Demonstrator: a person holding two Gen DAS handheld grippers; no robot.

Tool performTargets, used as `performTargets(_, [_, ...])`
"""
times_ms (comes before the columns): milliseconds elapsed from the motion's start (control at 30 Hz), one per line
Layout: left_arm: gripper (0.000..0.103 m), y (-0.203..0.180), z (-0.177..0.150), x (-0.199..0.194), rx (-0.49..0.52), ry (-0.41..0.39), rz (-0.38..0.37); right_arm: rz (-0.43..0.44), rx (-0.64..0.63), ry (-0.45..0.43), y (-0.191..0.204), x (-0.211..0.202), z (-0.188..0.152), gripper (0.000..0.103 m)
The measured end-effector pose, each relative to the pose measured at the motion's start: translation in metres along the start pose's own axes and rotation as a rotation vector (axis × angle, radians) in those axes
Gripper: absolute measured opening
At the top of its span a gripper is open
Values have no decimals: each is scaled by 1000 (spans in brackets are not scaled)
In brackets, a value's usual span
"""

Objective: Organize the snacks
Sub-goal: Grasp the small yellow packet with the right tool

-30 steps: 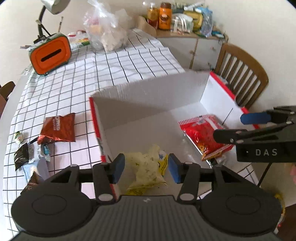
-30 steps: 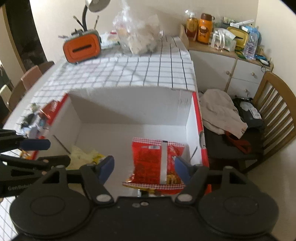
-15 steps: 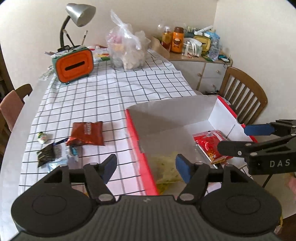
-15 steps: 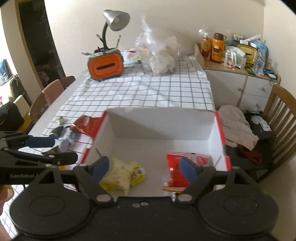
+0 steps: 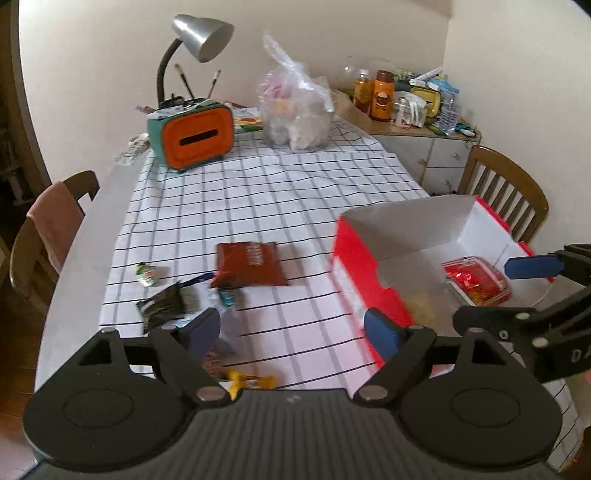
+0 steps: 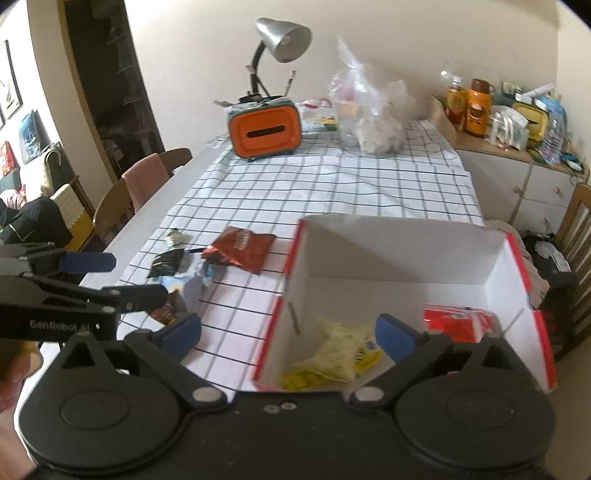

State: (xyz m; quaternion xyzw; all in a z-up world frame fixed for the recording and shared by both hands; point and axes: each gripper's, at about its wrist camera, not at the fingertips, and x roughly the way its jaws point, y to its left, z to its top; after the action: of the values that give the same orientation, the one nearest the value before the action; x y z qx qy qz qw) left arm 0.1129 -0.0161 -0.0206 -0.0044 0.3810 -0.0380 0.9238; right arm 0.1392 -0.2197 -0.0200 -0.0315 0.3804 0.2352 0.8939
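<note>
1. Left wrist view: left gripper point(image 5: 291, 332) jaws wide apart and opening, nothing between the blue pads; it hangs above the near edge of the checked tablecloth point(image 5: 258, 192), touching no snack.
2. Right wrist view: right gripper point(image 6: 288, 332) jaws spread very wide and opening, pads clear of everything; it sits over the near left corner of the box, gripping nothing.
3. Red-and-white cardboard box point(image 6: 495, 266) at the right side of the table, open at the top. Inside: yellow snack bag point(image 6: 332, 354) at near left, red snack pack point(image 6: 454, 325) at near right, the two apart.
4. Left of the box, on the cloth: brown-red chip bag point(image 5: 249, 264) lying flat; nearer and further left, a dark packet point(image 5: 160, 304), a small green-and-white packet point(image 5: 147, 275), and a blurred heap of small wrappers point(image 5: 221, 354) at the near edge.
5. Far end of table: orange-fronted case point(image 5: 197, 136), desk lamp point(image 5: 201, 35), clear plastic bag point(image 5: 295, 110) with contents too blurred to tell.
</note>
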Motion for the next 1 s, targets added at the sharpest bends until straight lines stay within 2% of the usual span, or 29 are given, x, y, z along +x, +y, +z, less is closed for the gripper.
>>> performTargets(267, [89, 68, -14, 22, -22, 57, 6, -8, -40, 45, 57, 29, -8, 102])
performTargets(533, [89, 112, -32, 53, -24, 136, -7, 11, -65, 121, 99, 71, -19, 102])
performTargets(1000, [89, 131, -43, 96, -21, 227, -37, 51, -289, 248, 142, 153, -38, 93])
